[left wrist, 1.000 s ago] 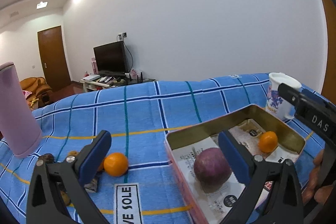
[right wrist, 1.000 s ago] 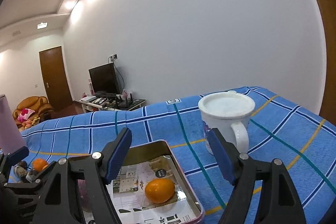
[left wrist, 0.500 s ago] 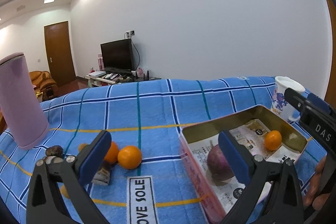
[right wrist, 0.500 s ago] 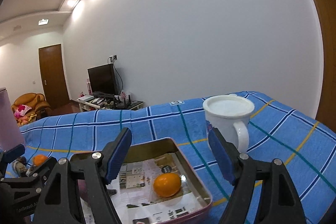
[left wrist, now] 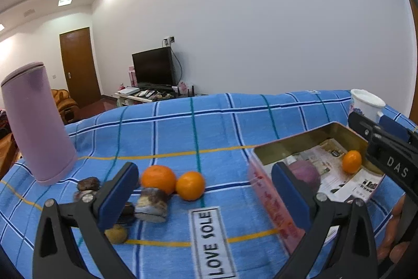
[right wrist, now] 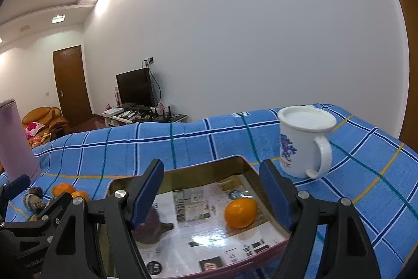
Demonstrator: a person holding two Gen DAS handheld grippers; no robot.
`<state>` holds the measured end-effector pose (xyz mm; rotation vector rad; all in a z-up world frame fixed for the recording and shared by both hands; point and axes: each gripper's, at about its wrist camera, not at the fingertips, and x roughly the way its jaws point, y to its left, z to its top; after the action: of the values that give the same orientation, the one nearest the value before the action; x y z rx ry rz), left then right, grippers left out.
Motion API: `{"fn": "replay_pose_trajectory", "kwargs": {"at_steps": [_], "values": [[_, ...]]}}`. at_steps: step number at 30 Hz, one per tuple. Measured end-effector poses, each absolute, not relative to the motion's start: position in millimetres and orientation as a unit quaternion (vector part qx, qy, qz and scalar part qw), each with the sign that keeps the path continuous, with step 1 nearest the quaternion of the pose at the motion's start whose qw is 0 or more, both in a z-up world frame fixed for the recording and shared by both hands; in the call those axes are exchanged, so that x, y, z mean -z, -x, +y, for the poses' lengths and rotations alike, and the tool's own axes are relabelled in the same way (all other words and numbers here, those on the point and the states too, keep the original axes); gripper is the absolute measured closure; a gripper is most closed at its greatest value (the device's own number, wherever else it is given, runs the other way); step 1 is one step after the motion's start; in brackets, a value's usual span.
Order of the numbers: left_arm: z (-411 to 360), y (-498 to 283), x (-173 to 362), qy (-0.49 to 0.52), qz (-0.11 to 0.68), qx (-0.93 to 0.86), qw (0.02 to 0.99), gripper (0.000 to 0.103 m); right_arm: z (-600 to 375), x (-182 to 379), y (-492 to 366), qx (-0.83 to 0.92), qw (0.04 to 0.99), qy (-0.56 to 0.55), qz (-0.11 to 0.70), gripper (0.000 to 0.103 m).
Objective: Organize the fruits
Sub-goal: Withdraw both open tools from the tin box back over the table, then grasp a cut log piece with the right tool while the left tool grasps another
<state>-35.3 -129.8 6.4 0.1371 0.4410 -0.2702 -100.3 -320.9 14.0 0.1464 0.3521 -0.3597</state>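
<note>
A metal tin (left wrist: 300,145) (right wrist: 183,169) lined with printed paper sits on the blue checked cloth. It holds an orange (left wrist: 352,161) (right wrist: 241,212) and a purple fruit (left wrist: 305,174) (right wrist: 150,226). Two oranges (left wrist: 158,178) (left wrist: 190,185) lie on the cloth left of the tin, also small in the right wrist view (right wrist: 62,188). My left gripper (left wrist: 203,187) is open and empty, above the cloth, facing these oranges. My right gripper (right wrist: 211,190) is open and empty over the tin.
A pink tumbler (left wrist: 36,122) (right wrist: 15,140) stands at the left. A white mug (right wrist: 304,140) (left wrist: 365,103) stands right of the tin. Brown shells and a cut stub (left wrist: 152,204) lie by the oranges. A "LOVE SOLE" label (left wrist: 213,242) is on the cloth.
My left gripper has swung left, from over the tin toward the two oranges on the cloth. My right gripper has shifted slightly over the tin. Both stay open.
</note>
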Motion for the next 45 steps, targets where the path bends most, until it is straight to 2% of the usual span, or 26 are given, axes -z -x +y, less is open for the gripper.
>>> {"fn": "replay_pose_trajectory", "kwargs": {"at_steps": [17, 34, 40, 45], "values": [[-77.4, 29.2, -4.3, -0.098, 0.214, 0.093, 0.967, 0.000, -243.9, -8.3, 78.0, 0.118, 0.969, -0.044, 0.211, 0.026], [-1.6, -16.4, 6.9, -0.083, 0.282, 0.043, 0.955, 0.000, -190.8, -3.5, 55.8, 0.090, 0.967, -0.042, 0.234, 0.026], [40.4, -40.7, 14.4, -0.039, 0.340, 0.022, 0.939, 0.000, -175.0, 4.7, 40.6, 0.051, 0.958, -0.049, 0.276, 0.027], [51.8, -37.2, 13.7, -0.047, 0.337, 0.030, 0.940, 0.000, -154.1, 11.0, 28.6, 0.011, 0.952, -0.046, 0.303, 0.027]]}}
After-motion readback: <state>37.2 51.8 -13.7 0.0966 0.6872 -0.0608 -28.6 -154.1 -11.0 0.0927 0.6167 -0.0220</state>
